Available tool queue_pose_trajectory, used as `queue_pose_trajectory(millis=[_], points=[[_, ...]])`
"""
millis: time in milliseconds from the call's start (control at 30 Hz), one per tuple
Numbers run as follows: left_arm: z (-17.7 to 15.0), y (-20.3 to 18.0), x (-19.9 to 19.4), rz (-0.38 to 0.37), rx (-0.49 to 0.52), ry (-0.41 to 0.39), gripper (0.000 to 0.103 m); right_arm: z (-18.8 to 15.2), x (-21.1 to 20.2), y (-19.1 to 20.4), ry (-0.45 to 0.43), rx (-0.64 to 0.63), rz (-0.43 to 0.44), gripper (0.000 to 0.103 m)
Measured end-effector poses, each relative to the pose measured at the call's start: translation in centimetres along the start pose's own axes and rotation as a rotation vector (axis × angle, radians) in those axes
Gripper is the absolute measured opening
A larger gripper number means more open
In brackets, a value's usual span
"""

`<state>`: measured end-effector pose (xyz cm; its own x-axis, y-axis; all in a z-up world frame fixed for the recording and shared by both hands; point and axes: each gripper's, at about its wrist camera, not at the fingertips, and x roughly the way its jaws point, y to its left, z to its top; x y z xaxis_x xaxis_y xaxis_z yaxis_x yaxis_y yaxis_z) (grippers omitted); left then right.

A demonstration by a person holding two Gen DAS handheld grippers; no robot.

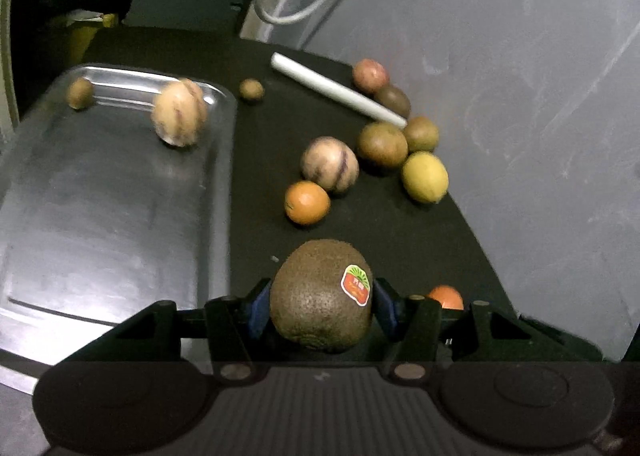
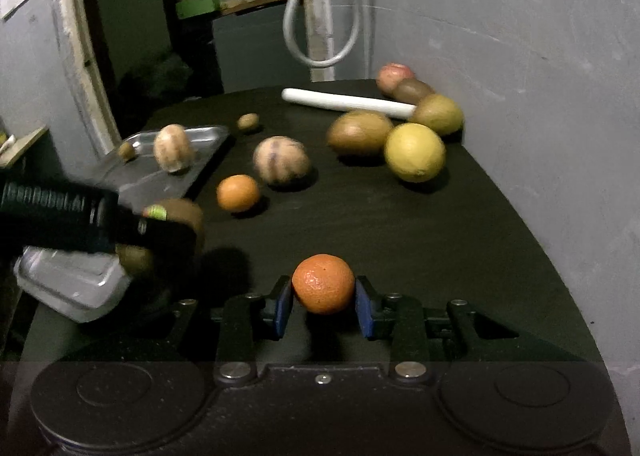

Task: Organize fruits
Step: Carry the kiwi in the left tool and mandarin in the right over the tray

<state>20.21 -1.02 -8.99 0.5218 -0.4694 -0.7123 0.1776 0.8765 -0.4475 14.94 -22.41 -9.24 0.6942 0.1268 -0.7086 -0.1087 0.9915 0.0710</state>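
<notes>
Metal tray (image 1: 100,215) — lying along the left edge of the black table (image 1: 360,228), carrying a small kiwi (image 1: 79,92) in its far corner and a pale striped melon (image 1: 179,113) by its far right rim.

Left gripper (image 1: 320,306) — jaws pinching a stickered kiwi (image 1: 320,296), hanging just right of the tray's near rim.

Right gripper (image 2: 323,302) — jaws pinching a tangerine (image 2: 323,283) over the table's near edge.

Loose fruit (image 2: 414,151) — sitting near the far right corner.
</notes>
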Motion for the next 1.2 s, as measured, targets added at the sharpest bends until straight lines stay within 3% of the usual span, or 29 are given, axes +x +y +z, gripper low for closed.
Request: queue_pose_trajectory(millis=[367,700,1200], points=[[3.1,7.1,-5.0,0.038,-0.021,-0.117,0.057,2.4,1.1,8.5,-0.020,-0.062,0.067,0.035],[6.5,14.3,-5.5,0.096,-0.069,-0.167,0.057,6.5,5.6,14.4,-0.024,-0.083,0.117,0.035],[8.4,16.5,-2.6,0.121,-0.059,-0.148,0.057,8.6,10.5,17.2,-0.026,-0.144,0.085,0.035]])
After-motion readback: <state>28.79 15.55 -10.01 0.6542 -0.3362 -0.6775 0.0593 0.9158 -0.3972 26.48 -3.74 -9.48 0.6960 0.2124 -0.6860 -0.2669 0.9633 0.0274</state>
